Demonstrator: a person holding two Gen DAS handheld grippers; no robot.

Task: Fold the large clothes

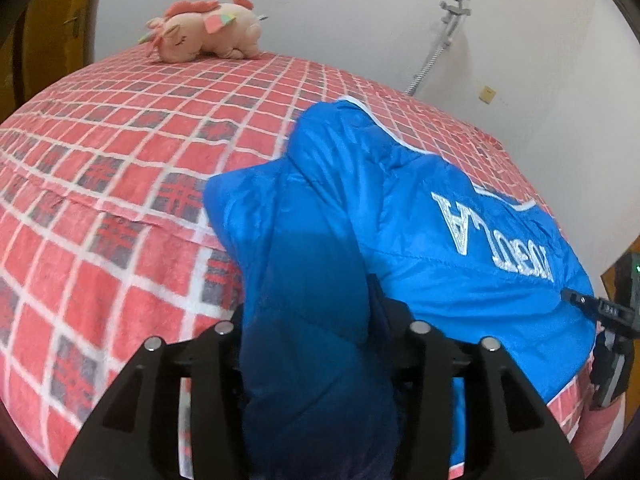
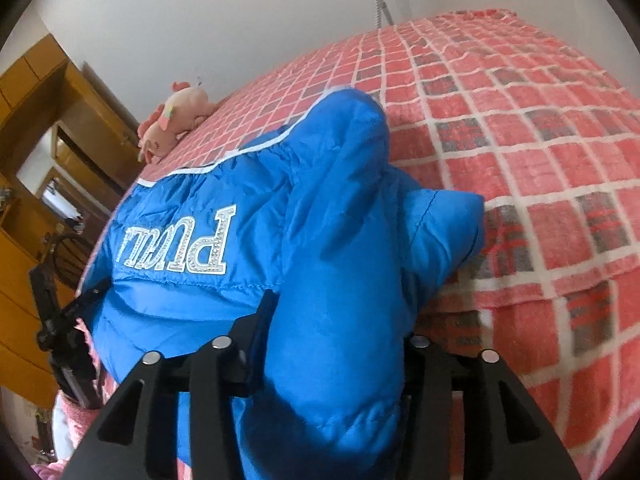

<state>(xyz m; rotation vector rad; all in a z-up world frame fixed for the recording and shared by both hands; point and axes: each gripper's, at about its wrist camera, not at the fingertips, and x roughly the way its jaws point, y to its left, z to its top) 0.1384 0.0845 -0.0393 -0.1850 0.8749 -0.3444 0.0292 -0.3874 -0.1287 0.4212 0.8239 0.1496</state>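
A blue puffer jacket (image 1: 420, 216) with silver lettering lies on a red plaid bed cover (image 1: 120, 184); it also shows in the right wrist view (image 2: 240, 200). My left gripper (image 1: 320, 344) is shut on a thick fold of the jacket's left side, which bulges up between the fingers. My right gripper (image 2: 332, 348) is shut on a fold of the jacket's right side (image 2: 344, 320). The right gripper also shows at the jacket's right edge in the left wrist view (image 1: 608, 312). The fingertips are hidden by fabric.
A pink plush unicorn (image 1: 204, 32) lies at the far edge of the bed (image 2: 560, 160). A white wall with a hose fixture (image 1: 444, 32) stands behind. Wooden cabinets (image 2: 36, 120) stand left of the bed.
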